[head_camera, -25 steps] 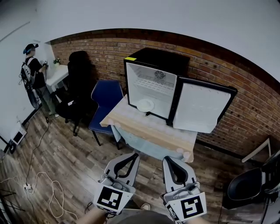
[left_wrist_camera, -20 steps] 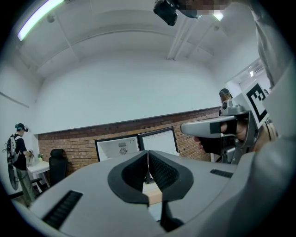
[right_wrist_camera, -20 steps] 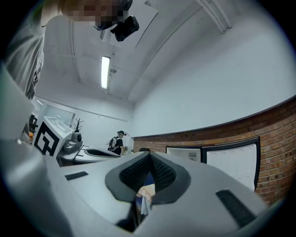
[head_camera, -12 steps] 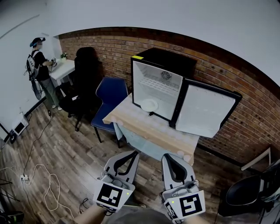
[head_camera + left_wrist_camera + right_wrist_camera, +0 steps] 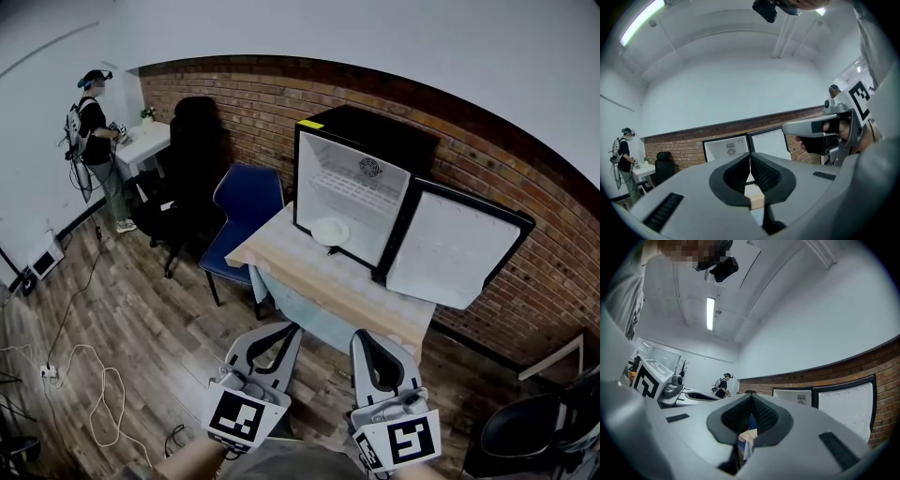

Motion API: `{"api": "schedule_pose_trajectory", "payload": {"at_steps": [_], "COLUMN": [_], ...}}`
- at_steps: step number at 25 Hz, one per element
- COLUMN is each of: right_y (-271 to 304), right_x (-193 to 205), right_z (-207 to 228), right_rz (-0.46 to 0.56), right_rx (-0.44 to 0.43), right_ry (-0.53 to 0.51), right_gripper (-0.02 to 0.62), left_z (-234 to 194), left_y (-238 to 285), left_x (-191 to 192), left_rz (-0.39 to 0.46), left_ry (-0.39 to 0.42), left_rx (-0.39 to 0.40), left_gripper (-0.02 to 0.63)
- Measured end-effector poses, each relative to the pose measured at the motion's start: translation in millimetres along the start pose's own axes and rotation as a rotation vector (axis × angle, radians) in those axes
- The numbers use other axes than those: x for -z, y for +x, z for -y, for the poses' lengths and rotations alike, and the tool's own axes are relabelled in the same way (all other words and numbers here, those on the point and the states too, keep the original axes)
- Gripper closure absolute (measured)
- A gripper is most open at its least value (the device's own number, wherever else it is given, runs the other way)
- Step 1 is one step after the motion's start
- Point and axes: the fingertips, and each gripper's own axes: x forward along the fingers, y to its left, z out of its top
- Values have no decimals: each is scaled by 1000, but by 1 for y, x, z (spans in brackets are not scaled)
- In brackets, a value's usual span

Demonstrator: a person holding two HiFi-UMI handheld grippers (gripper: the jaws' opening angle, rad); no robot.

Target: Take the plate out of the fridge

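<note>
The small round white plate (image 5: 329, 232) sits low inside the open black fridge (image 5: 370, 127) on the wooden counter (image 5: 319, 277). It lies well ahead of us, straight between our left claw (image 5: 284, 330) and right claw (image 5: 366, 339). Both claws are closed tight and hold nothing, and neither looks nearer.

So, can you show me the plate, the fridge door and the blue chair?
plate (image 5: 330, 232), head view, the middle of its white face.
fridge door (image 5: 459, 246), head view, its white inner panel, swung open.
blue chair (image 5: 249, 200), head view, its backrest.
</note>
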Motion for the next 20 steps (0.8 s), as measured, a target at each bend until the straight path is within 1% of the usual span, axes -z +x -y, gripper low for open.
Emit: {"api": "schedule_pose_trajectory", "payload": {"at_steps": [2, 6, 20], "right_y": [8, 29, 123], "right_x": [7, 21, 51], "right_z": [5, 14, 59], "right_rz": [-8, -30, -85], "right_rx": [4, 7, 54], "right_ry": [5, 10, 25], "right_gripper": [568, 568, 567], "left_z": [-5, -20, -86], "left_y": [7, 24, 105], "left_x": [4, 15, 39], "left_rz": [-1, -21, -50], "left_ry": [0, -30, -23], "left_rx": [2, -4, 49], "left_gripper": [586, 587, 587]}}
